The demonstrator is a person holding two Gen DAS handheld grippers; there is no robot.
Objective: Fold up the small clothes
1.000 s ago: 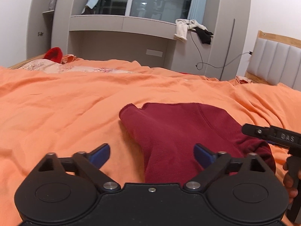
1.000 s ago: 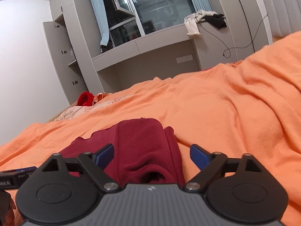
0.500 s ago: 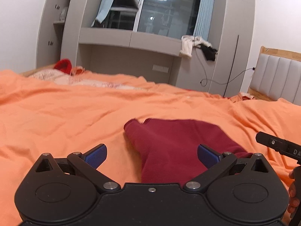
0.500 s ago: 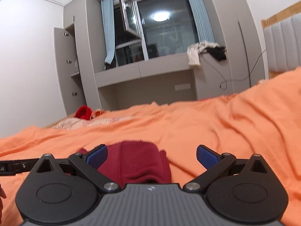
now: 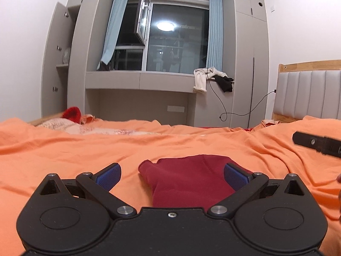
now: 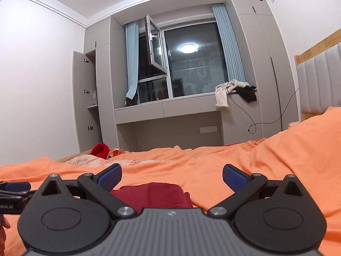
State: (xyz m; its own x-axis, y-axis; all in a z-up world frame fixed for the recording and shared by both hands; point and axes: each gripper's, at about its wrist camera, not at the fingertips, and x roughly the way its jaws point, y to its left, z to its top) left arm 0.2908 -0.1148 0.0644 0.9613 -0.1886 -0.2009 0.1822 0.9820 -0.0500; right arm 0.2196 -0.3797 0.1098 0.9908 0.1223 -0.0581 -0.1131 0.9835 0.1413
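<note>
"Two grippers, are they holding anything?"
"No. The left gripper (image 5: 172, 173) and the right gripper (image 6: 172, 176) both have their jaws spread wide, with nothing in them."
"Where is the dark red cloth (image 5: 187, 179)?"
"It lies folded on the orange bed cover (image 5: 64, 155), just in front of both grippers."

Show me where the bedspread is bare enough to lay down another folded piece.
Bare bedspread lies left of the maroon garment, short of the floral pillow, and right of it in the right wrist view. It is crowded around the garment, between both open grippers.
</note>
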